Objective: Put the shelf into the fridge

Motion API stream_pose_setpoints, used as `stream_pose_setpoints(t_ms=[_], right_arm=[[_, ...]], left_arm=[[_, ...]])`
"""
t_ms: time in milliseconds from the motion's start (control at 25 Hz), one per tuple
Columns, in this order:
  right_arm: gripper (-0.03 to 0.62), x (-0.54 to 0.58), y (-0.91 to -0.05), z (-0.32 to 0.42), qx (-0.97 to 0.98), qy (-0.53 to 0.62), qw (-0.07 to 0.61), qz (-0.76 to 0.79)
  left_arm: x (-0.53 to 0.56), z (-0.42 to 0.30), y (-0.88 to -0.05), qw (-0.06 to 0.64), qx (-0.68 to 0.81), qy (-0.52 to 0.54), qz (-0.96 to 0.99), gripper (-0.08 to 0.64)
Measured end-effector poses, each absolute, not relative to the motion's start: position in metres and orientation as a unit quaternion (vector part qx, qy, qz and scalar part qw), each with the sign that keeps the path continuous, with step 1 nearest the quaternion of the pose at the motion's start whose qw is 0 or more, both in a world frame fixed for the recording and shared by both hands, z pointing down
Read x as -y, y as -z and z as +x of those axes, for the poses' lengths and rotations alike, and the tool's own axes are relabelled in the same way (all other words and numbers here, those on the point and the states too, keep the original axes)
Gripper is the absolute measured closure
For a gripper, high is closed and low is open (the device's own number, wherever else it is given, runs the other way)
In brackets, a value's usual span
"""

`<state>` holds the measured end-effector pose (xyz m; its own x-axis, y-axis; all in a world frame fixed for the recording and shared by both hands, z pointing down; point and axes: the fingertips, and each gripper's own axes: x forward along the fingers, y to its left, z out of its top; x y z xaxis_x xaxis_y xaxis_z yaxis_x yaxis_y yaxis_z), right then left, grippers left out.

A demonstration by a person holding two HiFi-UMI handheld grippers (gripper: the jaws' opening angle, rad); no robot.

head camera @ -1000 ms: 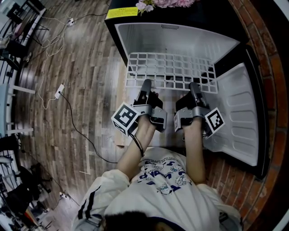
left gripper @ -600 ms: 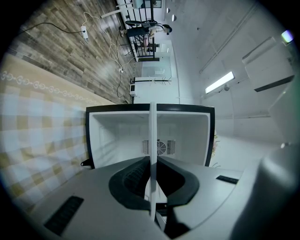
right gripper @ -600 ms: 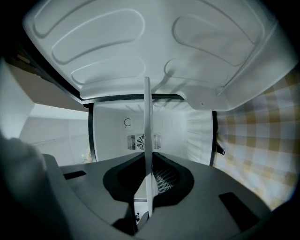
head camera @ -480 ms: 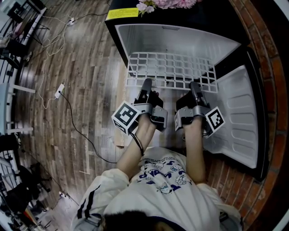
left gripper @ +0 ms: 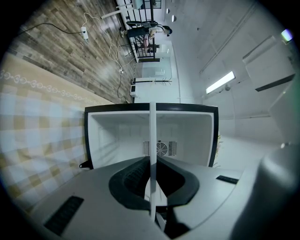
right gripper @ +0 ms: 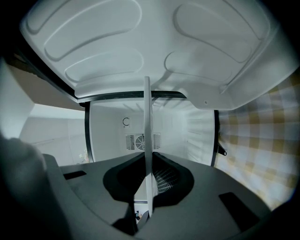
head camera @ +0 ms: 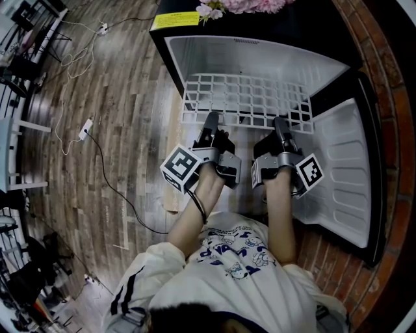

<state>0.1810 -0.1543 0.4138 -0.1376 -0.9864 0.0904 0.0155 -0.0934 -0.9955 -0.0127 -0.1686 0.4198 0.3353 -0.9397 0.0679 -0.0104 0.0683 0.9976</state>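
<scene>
We read no word anywhere. Yellow rectangular label (head camera: 175, 18) atop the black fridge (head camera: 299, 29): dark print, too small. C-shaped mark (right gripper: 125, 122) on its white back wall. Black-and-white square markers on the left cube (head camera: 180, 168) and right cube (head camera: 310, 172) (patterns, not letters). Blue cartoon print on the white shirt (head camera: 234, 250): illegible.

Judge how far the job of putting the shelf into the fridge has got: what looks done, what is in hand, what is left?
Done: the fridge door stands open, and the left gripper and right gripper each have their jaws shut on the near edge of the shelf. In hand: the shelf is held at the opening of the fridge, seemingly partly inside. Left: push it fully in and let go.
</scene>
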Motion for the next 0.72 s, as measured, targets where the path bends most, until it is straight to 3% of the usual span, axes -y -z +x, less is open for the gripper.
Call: stream_pose_setpoints(t_ms=[720], right_arm=[[0.545,0.171,-0.417,0.183,-0.505,0.561,0.447,-0.479]], left_arm=[[0.185,-0.011,-0.422,0.593,0.431,0.392,0.556,0.523]])
